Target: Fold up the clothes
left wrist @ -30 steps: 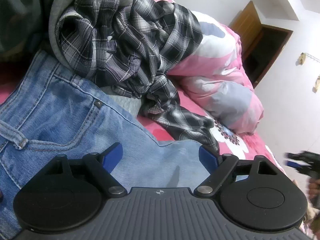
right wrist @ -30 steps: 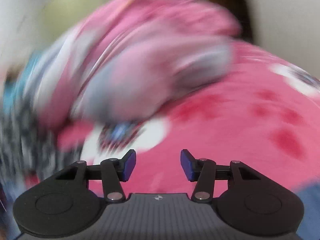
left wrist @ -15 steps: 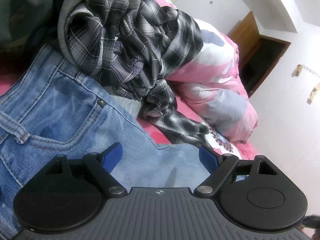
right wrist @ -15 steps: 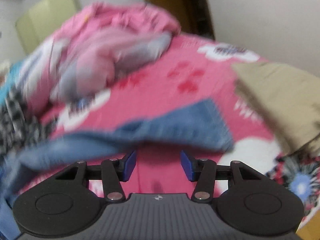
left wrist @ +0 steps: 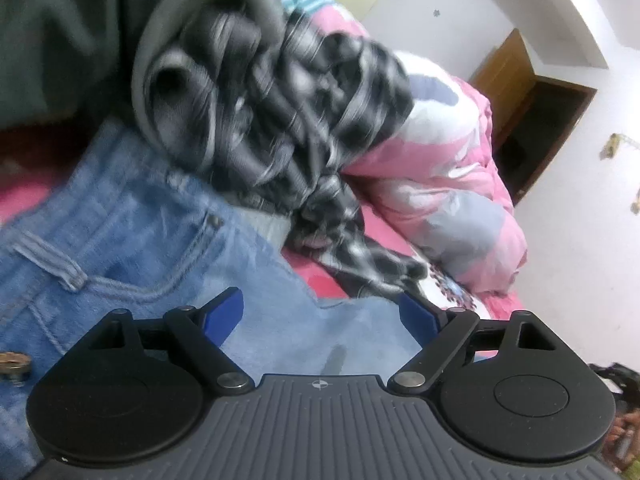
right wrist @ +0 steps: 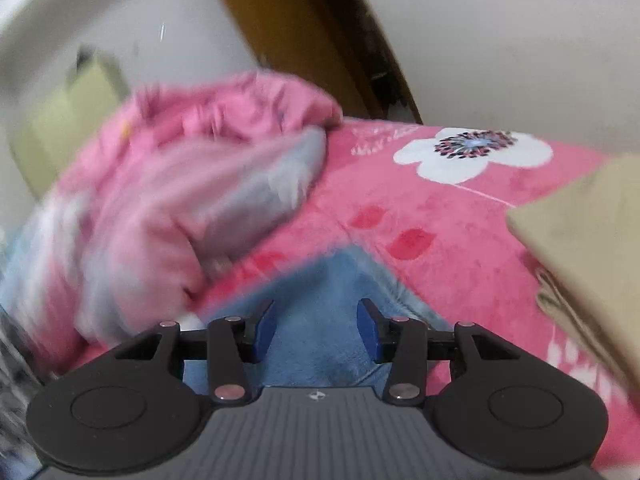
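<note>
Bed edge: the pink flowered bedspread [right wrist: 460,236] is running up to a white wall [right wrist: 520,40] and a brown door frame [right wrist: 296,36] on the far side.
Open room: a bare stretch of bedspread is lying between the jeans' end and the tan folded cloth [right wrist: 592,248] at the right of the right wrist view.
Crowded side: a pink and grey quilt [left wrist: 448,184] is bunching up along the far side of the bed; a crumpled plaid shirt [left wrist: 288,120] and a grey garment [left wrist: 172,40] are piling up just beside the jeans' waistband.
Jeans, place: the blue jeans [left wrist: 132,240] are lying flat on the bedspread, under and ahead of both tools.
Jeans, axis: the long axis is running across the bed, with the waistband, belt loop and pocket rivet toward the left tongs and one tapering end [right wrist: 332,280] pointing away from the right tongs toward the wall.
Left tongs [left wrist: 320,312]: the jaws are standing wide apart over the denim near the pocket; nothing is between the blue pads [left wrist: 224,312], and contact with the cloth cannot be told.
Right tongs [right wrist: 316,332]: the jaws are standing about half apart, having just been widening a little; denim is showing in the gap between the pads [right wrist: 264,328], which are not pressing on it.
</note>
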`<act>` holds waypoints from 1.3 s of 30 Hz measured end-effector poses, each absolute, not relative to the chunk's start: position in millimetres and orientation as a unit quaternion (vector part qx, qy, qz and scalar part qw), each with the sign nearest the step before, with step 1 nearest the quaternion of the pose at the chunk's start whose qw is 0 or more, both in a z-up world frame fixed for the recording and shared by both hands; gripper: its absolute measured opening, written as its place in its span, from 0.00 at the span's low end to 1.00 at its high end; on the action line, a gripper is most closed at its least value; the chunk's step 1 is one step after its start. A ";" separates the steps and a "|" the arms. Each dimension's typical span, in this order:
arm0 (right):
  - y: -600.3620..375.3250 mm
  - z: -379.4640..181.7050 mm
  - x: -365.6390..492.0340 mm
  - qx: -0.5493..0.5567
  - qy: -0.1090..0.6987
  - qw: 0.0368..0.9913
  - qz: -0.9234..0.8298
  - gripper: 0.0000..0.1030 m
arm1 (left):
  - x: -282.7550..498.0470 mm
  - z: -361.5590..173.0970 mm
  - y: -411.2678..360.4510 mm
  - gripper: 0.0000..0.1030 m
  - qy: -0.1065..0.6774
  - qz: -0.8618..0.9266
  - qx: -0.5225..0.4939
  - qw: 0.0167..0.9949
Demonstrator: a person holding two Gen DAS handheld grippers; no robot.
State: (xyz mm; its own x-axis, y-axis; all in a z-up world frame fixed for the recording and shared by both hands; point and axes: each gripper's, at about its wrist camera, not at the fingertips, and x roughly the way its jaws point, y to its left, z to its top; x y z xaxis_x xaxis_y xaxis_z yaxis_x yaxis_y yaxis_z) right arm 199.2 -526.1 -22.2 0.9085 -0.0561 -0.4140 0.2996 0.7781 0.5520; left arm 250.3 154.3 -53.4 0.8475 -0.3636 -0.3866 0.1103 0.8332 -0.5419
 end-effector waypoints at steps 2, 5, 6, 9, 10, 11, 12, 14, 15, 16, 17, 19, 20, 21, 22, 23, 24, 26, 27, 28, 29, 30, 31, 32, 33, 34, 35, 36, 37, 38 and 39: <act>-537.7 -24.3 174.2 0.352 0.181 0.913 -0.098 0.52 | 239.8 -37.8 147.0 0.87 0.231 -0.137 -0.255 0.929; -550.2 -31.3 154.9 0.379 0.205 0.897 -0.099 0.53 | 222.4 -13.4 125.6 0.89 0.211 -0.164 -0.237 0.934; -552.8 -35.9 154.2 0.392 0.221 0.888 -0.095 0.55 | 216.2 -6.1 113.8 0.89 0.206 -0.175 -0.225 0.936; -558.0 -52.9 159.4 0.428 0.272 0.858 -0.085 0.55 | 200.5 6.5 73.8 0.94 0.192 -0.211 -0.187 0.940; -559.3 -59.4 164.9 0.434 0.283 0.851 -0.090 0.55 | 196.3 7.0 60.1 0.94 0.191 -0.220 -0.174 0.941; -560.8 -65.8 171.1 0.439 0.293 0.844 -0.097 0.55 | 192.6 5.4 48.2 0.96 0.190 -0.225 -0.163 0.942; -562.2 -71.8 177.1 0.446 0.296 0.838 -0.103 0.55 | 190.6 1.7 40.7 0.96 0.195 -0.225 -0.159 0.941; -566.2 -82.4 187.3 0.466 0.291 0.828 -0.111 0.55 | 189.7 -8.2 31.9 0.96 0.213 -0.214 -0.161 0.940; -569.2 -85.0 192.4 0.477 0.279 0.826 -0.113 0.55 | 190.5 -12.7 30.2 0.96 0.222 -0.207 -0.165 0.938; -572.0 -87.0 197.9 0.487 0.268 0.824 -0.115 0.55 | 192.3 -16.8 30.9 0.95 0.233 -0.197 -0.171 0.937; -573.6 -89.7 204.8 0.490 0.260 0.824 -0.118 0.55 | 194.1 -21.0 31.6 0.95 0.244 -0.188 -0.178 0.935; -574.7 -95.5 218.2 0.489 0.250 0.827 -0.122 0.50 | 196.1 -26.1 35.5 0.95 0.253 -0.172 -0.190 0.933; -574.2 -98.4 223.8 0.486 0.246 0.830 -0.125 0.47 | 195.3 -26.9 38.4 0.95 0.252 -0.166 -0.194 0.933; -573.7 -101.3 229.3 0.482 0.242 0.832 -0.127 0.41 | 194.3 -27.3 41.3 0.95 0.251 -0.161 -0.198 0.934; -572.9 -103.0 232.5 0.478 0.240 0.835 -0.130 0.29 | 193.1 -27.9 43.4 0.95 0.250 -0.158 -0.202 0.934; -573.2 -103.8 234.5 0.475 0.241 0.836 -0.131 0.24 | 191.8 -28.7 44.9 0.95 0.250 -0.155 -0.207 0.933; -573.1 -101.6 234.0 0.474 0.239 0.838 -0.129 0.09 | 191.7 -29.5 45.9 0.95 0.252 -0.152 -0.208 0.933; -572.4 -95.6 231.3 0.471 0.233 0.842 -0.123 0.03 | 193.4 -31.2 46.8 0.95 0.258 -0.143 -0.205 0.933; -570.7 -85.5 225.5 0.457 0.223 0.852 -0.124 0.03 | 194.3 -32.1 47.2 0.95 0.262 -0.139 -0.204 0.933; -568.6 -73.2 218.3 0.438 0.212 0.864 -0.126 0.03 | 194.9 -32.6 48.0 0.94 0.263 -0.136 -0.204 0.933; -566.4 -60.9 211.1 0.420 0.200 0.876 -0.128 0.03 | 195.2 -32.8 49.0 0.94 0.264 -0.134 -0.205 0.933; -563.5 -46.0 203.1 0.394 0.191 0.889 -0.135 0.03 | 195.6 -33.0 50.0 0.94 0.264 -0.132 -0.205 0.933; -560.3 -30.2 192.5 0.361 0.186 0.902 -0.147 0.03 | 195.7 -33.3 51.1 0.94 0.264 -0.131 -0.207 0.933; -558.4 -19.1 184.0 0.334 0.187 0.911 -0.155 0.03 | 195.6 -33.7 52.1 0.94 0.263 -0.130 -0.207 0.933; -556.4 -12.0 175.4 0.310 0.193 0.916 -0.165 0.03 | 195.6 -34.1 53.0 0.94 0.263 -0.129 -0.208 0.933; -554.6 -9.8 169.7 0.292 0.205 0.917 -0.177 0.03 | 195.6 -35.0 53.7 0.94 0.263 -0.127 -0.208 0.933; -552.6 -12.5 165.9 0.275 0.220 0.917 -0.188 0.03 | 195.7 -36.6 54.7 0.94 0.264 -0.126 -0.210 0.933; -550.1 -20.3 164.1 0.251 0.244 0.914 -0.204 0.03 | 195.9 -38.6 55.8 0.94 0.266 -0.125 -0.213 0.932; -548.2 -30.6 165.7 0.232 0.269 0.909 -0.217 0.03 | 196.2 -40.7 56.7 0.94 0.269 -0.123 -0.215 0.931; -546.6 -41.2 168.2 0.216 0.294 0.903 -0.228 0.03 | 196.7 -43.0 57.6 0.94 0.272 -0.122 -0.217 0.930; -546.6 -52.9 170.1 0.209 0.320 0.893 -0.239 0.04 | 197.3 -45.4 58.6 0.94 0.275 -0.119 -0.220 0.928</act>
State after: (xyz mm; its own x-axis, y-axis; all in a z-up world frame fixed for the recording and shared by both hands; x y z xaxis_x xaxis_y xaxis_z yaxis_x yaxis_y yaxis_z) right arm 170.1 -546.6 -52.9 0.6815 -0.2927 -0.6708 0.5597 0.7989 0.2201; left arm 197.3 58.6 -45.4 0.8200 -0.3421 -0.4589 0.1001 0.8750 -0.4736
